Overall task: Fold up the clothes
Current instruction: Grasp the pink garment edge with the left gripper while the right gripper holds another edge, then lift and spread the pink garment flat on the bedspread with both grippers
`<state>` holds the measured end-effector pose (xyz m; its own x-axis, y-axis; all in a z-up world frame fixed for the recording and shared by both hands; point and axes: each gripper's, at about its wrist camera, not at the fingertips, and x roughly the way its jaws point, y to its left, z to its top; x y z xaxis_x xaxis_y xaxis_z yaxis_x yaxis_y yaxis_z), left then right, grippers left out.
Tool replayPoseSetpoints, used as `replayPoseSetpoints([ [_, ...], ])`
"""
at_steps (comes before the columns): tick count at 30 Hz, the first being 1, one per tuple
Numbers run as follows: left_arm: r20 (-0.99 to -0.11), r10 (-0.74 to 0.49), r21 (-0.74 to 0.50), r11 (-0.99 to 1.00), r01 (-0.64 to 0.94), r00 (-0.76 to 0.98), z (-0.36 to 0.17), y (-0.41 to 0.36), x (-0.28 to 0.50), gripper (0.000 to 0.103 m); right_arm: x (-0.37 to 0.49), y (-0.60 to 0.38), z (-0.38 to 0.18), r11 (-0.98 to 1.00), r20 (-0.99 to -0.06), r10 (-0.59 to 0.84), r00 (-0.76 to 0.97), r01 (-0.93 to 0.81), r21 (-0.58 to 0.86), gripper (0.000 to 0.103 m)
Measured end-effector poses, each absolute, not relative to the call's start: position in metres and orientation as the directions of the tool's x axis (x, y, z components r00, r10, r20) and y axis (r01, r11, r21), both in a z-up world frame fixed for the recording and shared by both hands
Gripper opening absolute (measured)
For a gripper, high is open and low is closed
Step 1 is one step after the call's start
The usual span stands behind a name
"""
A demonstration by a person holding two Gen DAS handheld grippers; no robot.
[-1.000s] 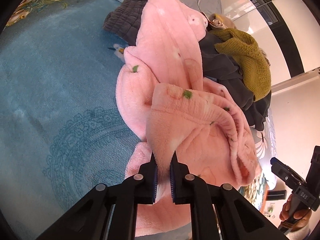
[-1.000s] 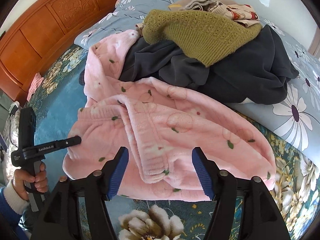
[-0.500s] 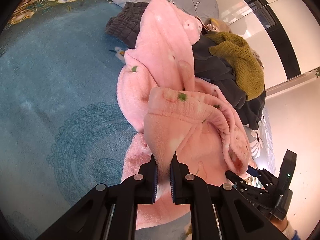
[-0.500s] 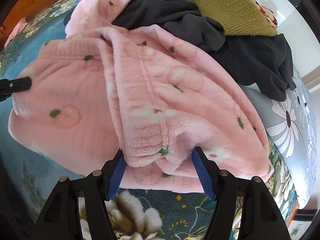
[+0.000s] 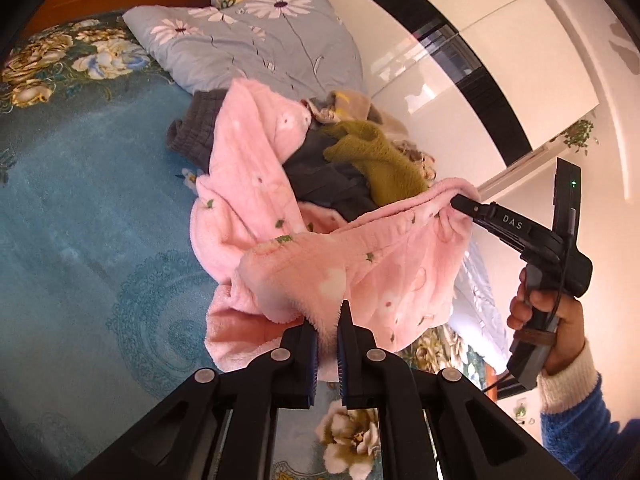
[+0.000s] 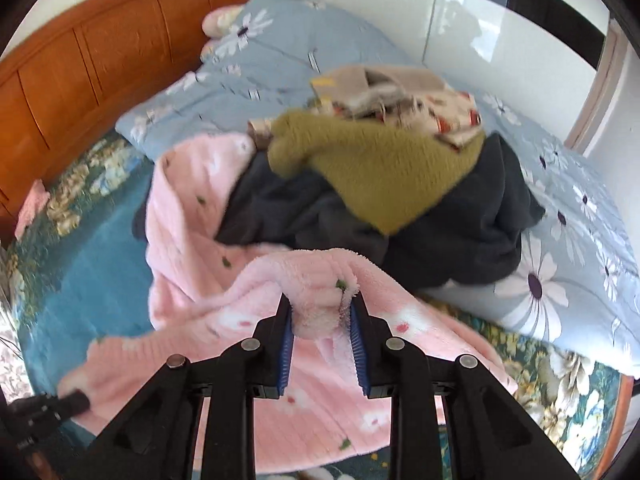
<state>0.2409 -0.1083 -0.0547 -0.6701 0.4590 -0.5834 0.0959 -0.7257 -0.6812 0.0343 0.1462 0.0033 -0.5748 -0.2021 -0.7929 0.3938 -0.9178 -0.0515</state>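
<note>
While the pink fleece garment (image 5: 280, 208) hangs up off the bed, both tongs have hold of its edge. The left gripper (image 5: 327, 320) is squeezed tight on one corner of the pink cloth, at 6 o'clock in the left wrist view. The right gripper (image 6: 320, 304) is closing, with a thick bunch of the same pink edge between its blue pads (image 6: 285, 344), and the pads press on it. In the left wrist view the right gripper shows at 3 o'clock, held by a hand (image 5: 544, 312) in a blue sleeve.

Between the two tongs the pink edge runs long, from 6 o'clock up toward 3 o'clock. One more part of it trails away to 12 o'clock, up onto the clothes pile (image 6: 380, 184).

That pile, with an olive knit (image 6: 376, 168) on dark clothes, sits just behind the pink garment. A flowered pillow (image 6: 560, 248) is on the right. The blue blanket (image 5: 88, 216) at 9 o'clock is bare and wide. The wooden headboard (image 6: 96, 68) is at the far edge.
</note>
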Motion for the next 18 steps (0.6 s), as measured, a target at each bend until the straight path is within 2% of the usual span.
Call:
replayPoseSetpoints([
  [3,-0.533,0.372,-0.698,-0.701,0.147,-0.760,-0.033,-0.152,0.252,0.008,0.026,0.104,0.055,-0.888,-0.703,-0.297,-0.646,0.458,-0.046,0.027],
  [6,-0.512,0.225,-0.694,-0.677,0.245,-0.829,-0.022,-0.209,0.266,0.008,0.014,0.038,0.090,-0.823,-0.629,-0.414,-0.658,0.566,-0.052,0.027],
  [10,-0.514,0.043,-0.686,-0.620,0.380,-0.857,-0.022,-0.284,0.285,0.008,0.002,-0.076,0.105,-0.717,-0.588,-0.541,-0.601,0.696,-0.051,0.027],
  [15,-0.553,-0.145,-0.666,-0.514,0.540,-0.820,-0.039,-0.366,0.307,0.008,0.005,-0.228,0.093,-0.568,-0.621,-0.615,-0.485,0.820,-0.077,0.027],
  [18,-0.598,-0.208,-0.643,-0.453,0.618,-0.774,-0.061,-0.407,0.311,0.008,0.009,-0.303,0.075,-0.508,-0.653,-0.620,-0.436,0.857,-0.089,0.027],
])
